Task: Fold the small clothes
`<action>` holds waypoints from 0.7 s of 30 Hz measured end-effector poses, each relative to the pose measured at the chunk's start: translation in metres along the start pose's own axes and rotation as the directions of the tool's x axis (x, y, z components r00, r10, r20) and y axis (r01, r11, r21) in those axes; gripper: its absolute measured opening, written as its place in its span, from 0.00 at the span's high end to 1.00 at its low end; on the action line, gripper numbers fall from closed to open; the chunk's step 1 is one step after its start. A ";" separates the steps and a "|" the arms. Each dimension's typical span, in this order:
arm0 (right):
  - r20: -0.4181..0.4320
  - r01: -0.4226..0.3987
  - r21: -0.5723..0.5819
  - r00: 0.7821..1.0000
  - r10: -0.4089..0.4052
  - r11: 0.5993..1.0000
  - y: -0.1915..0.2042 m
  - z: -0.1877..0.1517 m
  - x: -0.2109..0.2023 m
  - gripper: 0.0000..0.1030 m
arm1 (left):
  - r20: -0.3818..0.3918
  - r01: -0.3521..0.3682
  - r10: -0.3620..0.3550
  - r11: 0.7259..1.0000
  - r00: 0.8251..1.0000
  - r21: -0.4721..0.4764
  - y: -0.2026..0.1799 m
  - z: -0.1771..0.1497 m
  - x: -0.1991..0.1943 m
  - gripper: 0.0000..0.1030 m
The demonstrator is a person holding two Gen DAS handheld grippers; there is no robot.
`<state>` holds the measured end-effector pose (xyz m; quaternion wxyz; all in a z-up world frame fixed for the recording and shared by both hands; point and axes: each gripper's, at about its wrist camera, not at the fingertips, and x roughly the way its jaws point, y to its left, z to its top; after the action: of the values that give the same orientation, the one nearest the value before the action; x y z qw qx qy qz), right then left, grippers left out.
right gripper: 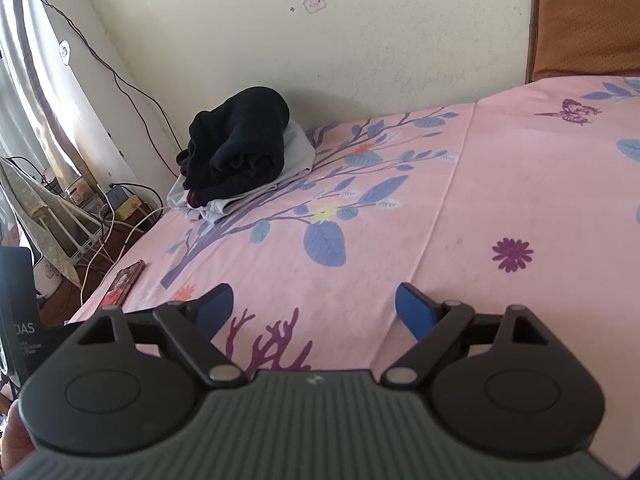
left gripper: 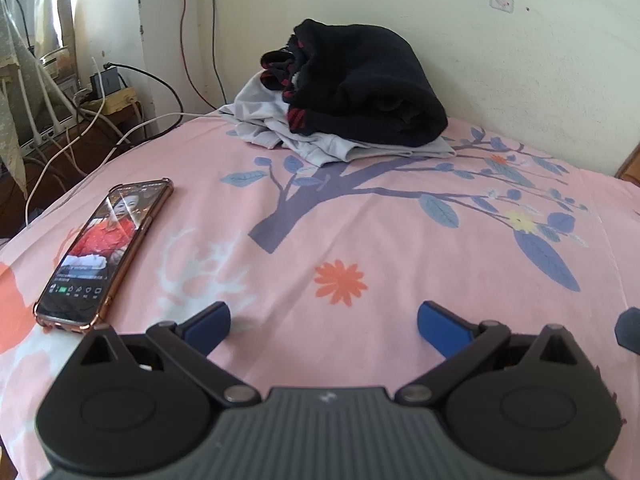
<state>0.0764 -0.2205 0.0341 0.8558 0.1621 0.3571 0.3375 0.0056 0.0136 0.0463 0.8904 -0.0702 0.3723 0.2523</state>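
A rolled black garment with red stripes point(left gripper: 368, 88) lies on top of a folded pale grey garment point(left gripper: 340, 146) at the far edge of the bed, against the wall. The same pile shows in the right wrist view, the black garment point(right gripper: 240, 144) over the grey garment point(right gripper: 296, 152). My left gripper point(left gripper: 324, 320) is open and empty, low over the pink sheet, well short of the pile. My right gripper point(right gripper: 314, 306) is open and empty too, over the sheet, with the pile far ahead to its left.
A phone point(left gripper: 108, 248) with a lit screen lies on the pink floral sheet point(left gripper: 360, 240) at the left, close to my left gripper; it also shows in the right wrist view point(right gripper: 124, 282). Cables and a power strip point(left gripper: 100, 112) sit beyond the bed's left edge. A brown headboard point(right gripper: 588, 16) stands at the right.
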 end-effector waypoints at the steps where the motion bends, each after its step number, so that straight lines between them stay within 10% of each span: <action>1: 0.003 0.002 -0.002 1.000 -0.002 1.000 0.000 0.000 0.000 0.12 | 0.006 0.001 -0.001 1.000 1.000 -0.005 0.001 0.001 0.000 0.00; 21: 0.051 0.078 0.008 0.996 -0.078 0.997 -0.009 0.005 -0.007 0.12 | 0.079 -0.053 0.052 0.999 0.996 0.009 -0.004 0.004 -0.003 0.00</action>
<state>0.0803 -0.2319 0.0367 0.8767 0.1594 0.3419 0.2984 0.0083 0.0105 0.0510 0.8978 -0.0454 0.3402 0.2758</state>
